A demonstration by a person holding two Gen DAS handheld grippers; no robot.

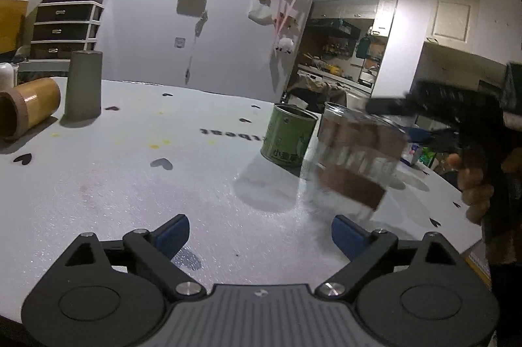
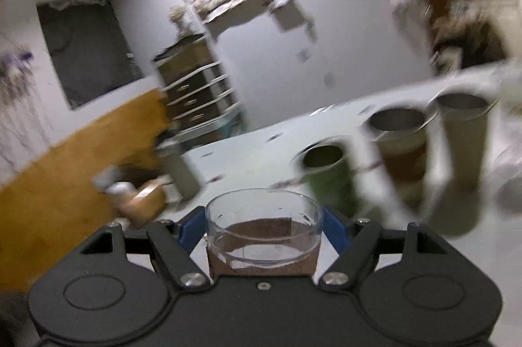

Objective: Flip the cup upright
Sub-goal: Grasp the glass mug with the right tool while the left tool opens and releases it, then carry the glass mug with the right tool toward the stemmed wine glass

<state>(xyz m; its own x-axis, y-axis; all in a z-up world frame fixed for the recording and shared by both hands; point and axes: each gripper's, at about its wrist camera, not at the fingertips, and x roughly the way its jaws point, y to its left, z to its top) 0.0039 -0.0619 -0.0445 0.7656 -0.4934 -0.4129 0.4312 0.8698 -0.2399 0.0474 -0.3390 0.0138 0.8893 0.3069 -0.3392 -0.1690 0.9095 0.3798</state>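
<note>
A clear glass cup (image 2: 262,229) with a brown band sits between the blue pads of my right gripper (image 2: 262,228), which is shut on it; its open mouth faces up toward the camera. In the left wrist view the same cup (image 1: 355,158) is blurred, tilted in the air above the white table (image 1: 130,184), held by the right gripper (image 1: 404,118) coming in from the right. My left gripper (image 1: 261,236) is open and empty, low over the table's near part.
A green tin (image 1: 287,135) stands upright beside the glass cup. A grey cup (image 1: 83,86) stands upside down at the far left, with a tan cup (image 1: 29,109) on its side beside it. In the right wrist view, two metal-lined cups (image 2: 401,148) (image 2: 463,131) stand behind the green tin (image 2: 329,174).
</note>
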